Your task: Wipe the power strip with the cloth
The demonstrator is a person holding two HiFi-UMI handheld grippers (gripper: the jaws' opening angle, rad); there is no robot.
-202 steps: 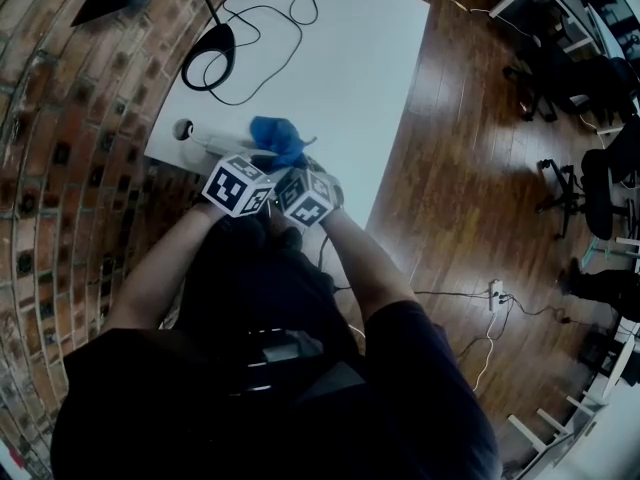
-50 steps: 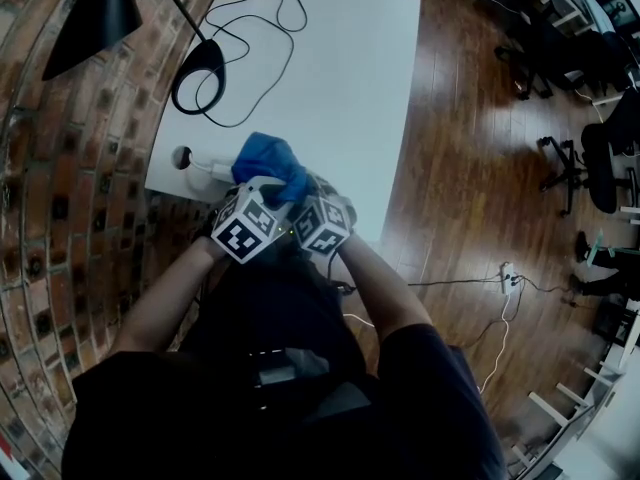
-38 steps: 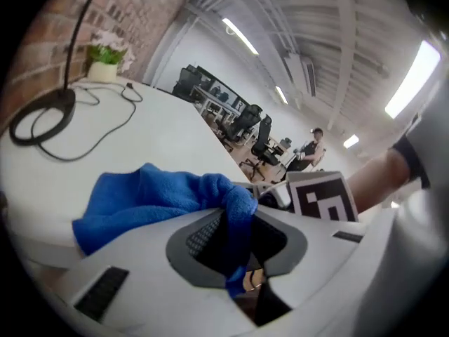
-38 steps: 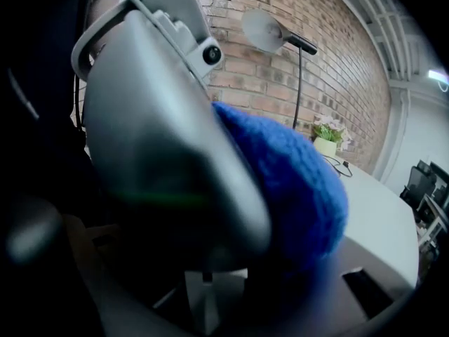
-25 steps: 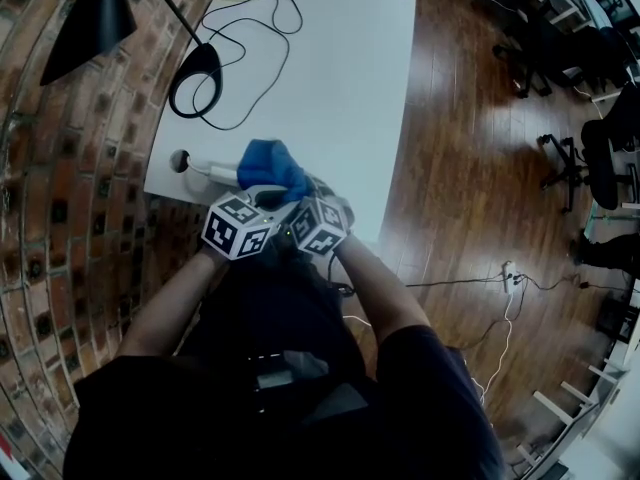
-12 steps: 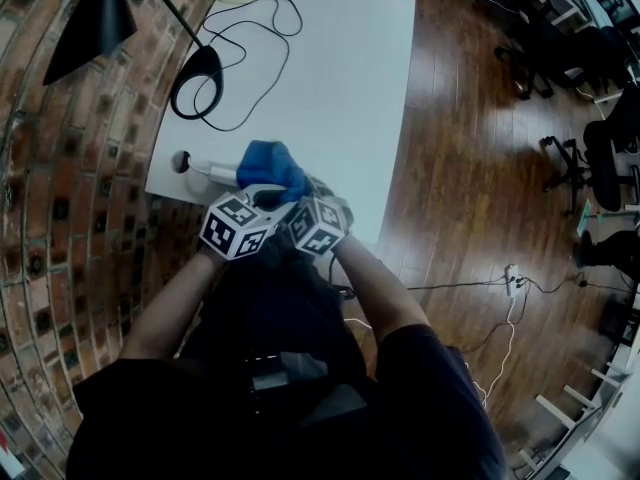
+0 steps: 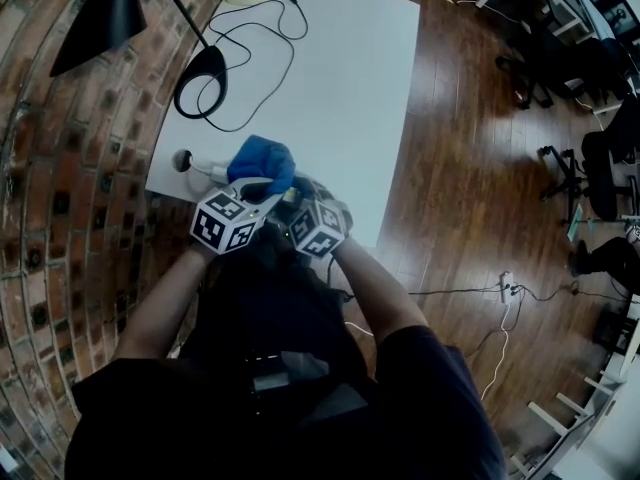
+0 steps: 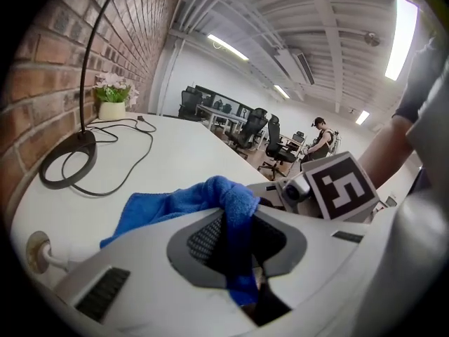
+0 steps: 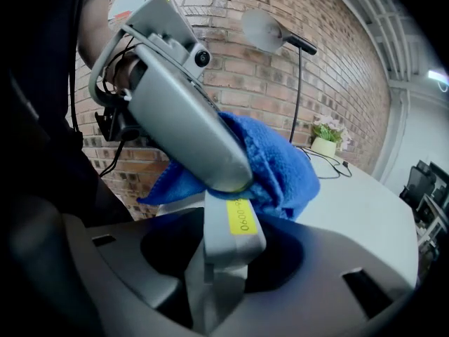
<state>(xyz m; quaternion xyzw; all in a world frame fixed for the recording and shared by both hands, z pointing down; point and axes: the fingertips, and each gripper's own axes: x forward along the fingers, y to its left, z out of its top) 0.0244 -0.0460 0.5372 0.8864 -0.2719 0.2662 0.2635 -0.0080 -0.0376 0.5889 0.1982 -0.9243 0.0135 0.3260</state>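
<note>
Near the front edge of a white bench [image 7: 340, 88], two handheld grippers are held close together. Between the jaws of the right gripper [image 9: 224, 258] a grey power strip [image 9: 235, 230] is clamped by one end, the jaws standing partly apart with the strip filling the gap. A yellow label is seen on the strip just beyond the jaws. The strip's long axis runs straight out from these jaws, and its far part is covered by a blue cloth [image 9: 277, 160].

The cloth is pinched in the nearly closed jaws of the left gripper [image 8: 235, 255], with a fold bunched above them and the rest spread over the strip. The left gripper lies across the strip just past the label.

From the head view, the strip appears to point away from the person and leftward, though most of it is hidden under the cloth [image 7: 262, 158].
</note>
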